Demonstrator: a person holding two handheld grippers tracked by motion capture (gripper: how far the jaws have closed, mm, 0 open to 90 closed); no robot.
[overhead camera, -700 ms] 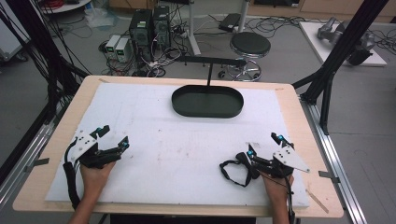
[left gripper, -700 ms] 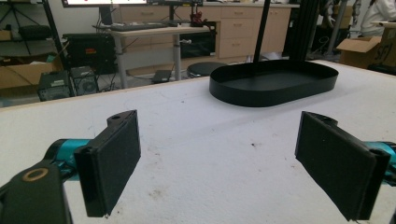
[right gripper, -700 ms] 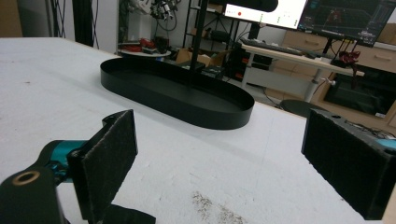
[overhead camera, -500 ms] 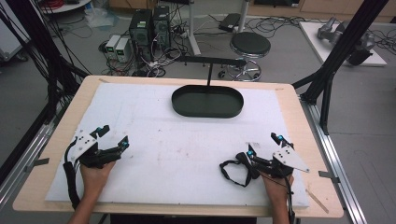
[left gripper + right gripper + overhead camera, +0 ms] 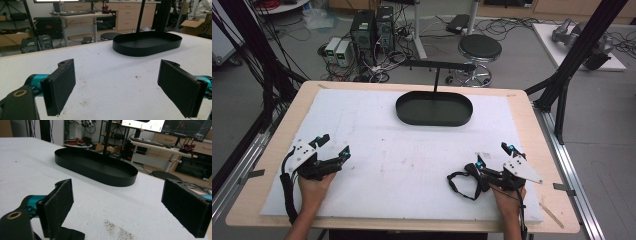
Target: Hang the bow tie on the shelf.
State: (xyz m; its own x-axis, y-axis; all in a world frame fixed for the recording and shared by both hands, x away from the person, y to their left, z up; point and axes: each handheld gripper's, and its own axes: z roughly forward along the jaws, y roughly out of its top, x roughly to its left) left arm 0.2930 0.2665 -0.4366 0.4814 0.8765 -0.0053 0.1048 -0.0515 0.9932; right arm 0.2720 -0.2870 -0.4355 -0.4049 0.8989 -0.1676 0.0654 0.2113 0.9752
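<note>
While both tongs rest low at the near edge of the tabletop [image 5: 377, 150], nothing lies between their jaws: the left tongs [image 5: 333, 146] stand released, pads spread wide, and the right tongs [image 5: 493, 156] are likewise released with a broad bare gap. The nearest thing to either is the black oval tray [image 5: 434, 119], well ahead of both and roughly midway between them, on the white sheet at the far side. A thin black post [image 5: 436, 80] rises from it to a crossbar.

The step in hand looks like a reach toward that tray. To do it well, I would keep the jaws spread, carry each pair forward low and level, and come at the thin upright wall squarely, one pad inside and one outside, before clenching.

The tray lies flat, open side up. Its long axis runs crosswise to the tongs' line of reach, from the left tongs' side to the right's, with the rounded ends pointing outward.
</note>
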